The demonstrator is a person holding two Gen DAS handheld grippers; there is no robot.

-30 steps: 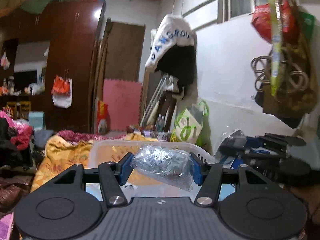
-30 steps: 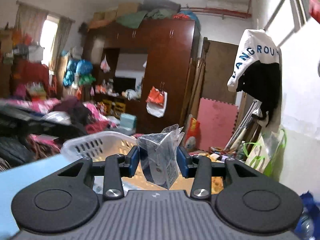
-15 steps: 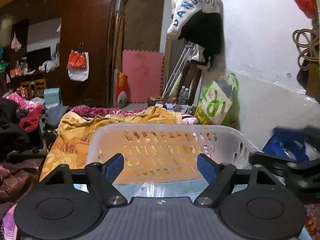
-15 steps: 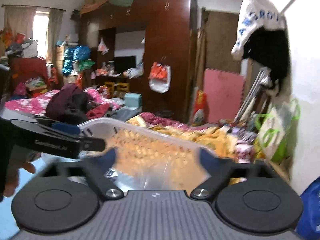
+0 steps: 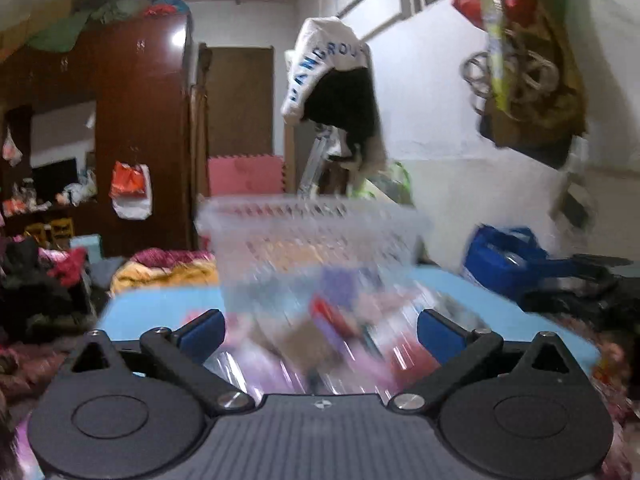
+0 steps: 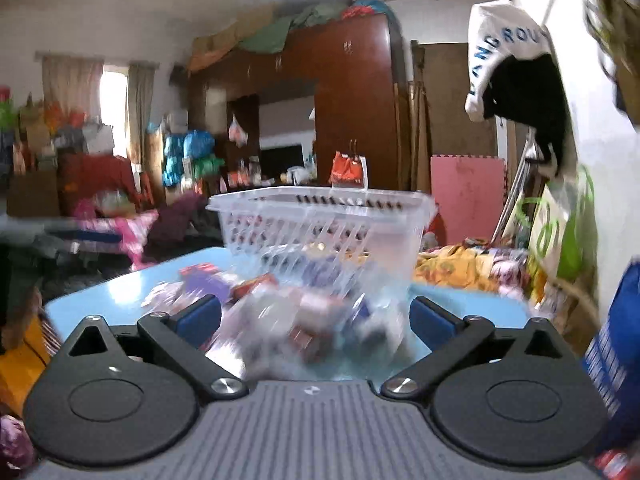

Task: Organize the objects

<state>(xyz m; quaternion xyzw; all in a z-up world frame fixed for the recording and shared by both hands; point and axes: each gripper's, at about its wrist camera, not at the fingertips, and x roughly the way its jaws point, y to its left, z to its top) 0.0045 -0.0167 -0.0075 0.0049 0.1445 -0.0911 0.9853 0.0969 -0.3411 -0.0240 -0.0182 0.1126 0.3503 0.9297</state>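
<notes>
Left wrist view: left gripper (image 5: 320, 330) spread wide, blue pads (image 5: 202, 330) far apart, nothing held between them. Just ahead, a heap of small plastic-wrapped packets (image 5: 332, 336) on a light blue table (image 5: 160, 306), smeared by motion blur; purple, red and brown patches visible, individual items not tellable. Behind the heap, a translucent white slotted laundry basket (image 5: 312, 228) standing on the same table, rim level; coloured shapes showing through its lower wall, contents otherwise unclear. At far right, beyond the table edge, a blue bag (image 5: 504, 256) with something shiny inside, and the dark frame of the other gripper beside it. Brown wardrobe (image 5: 140, 140) at left rear, white and black garment (image 5: 332, 80) hanging on the wall.

Right wrist view: right gripper (image 6: 314, 320) likewise wide open, blue pads (image 6: 200, 318) apart and gripping nothing. Between and beyond them the same blurred pile of wrapped packets (image 6: 288, 312), spilling leftward across the blue table (image 6: 132, 284), touching or nearly touching the basket's front wall. Basket (image 6: 320, 220) upright in the middle of the table, slots along rim and sides; purple and orange hints seen through the plastic near the bottom. A blue bag (image 6: 616, 344) close at the right edge. Wardrobe (image 6: 352, 112) behind.
</notes>
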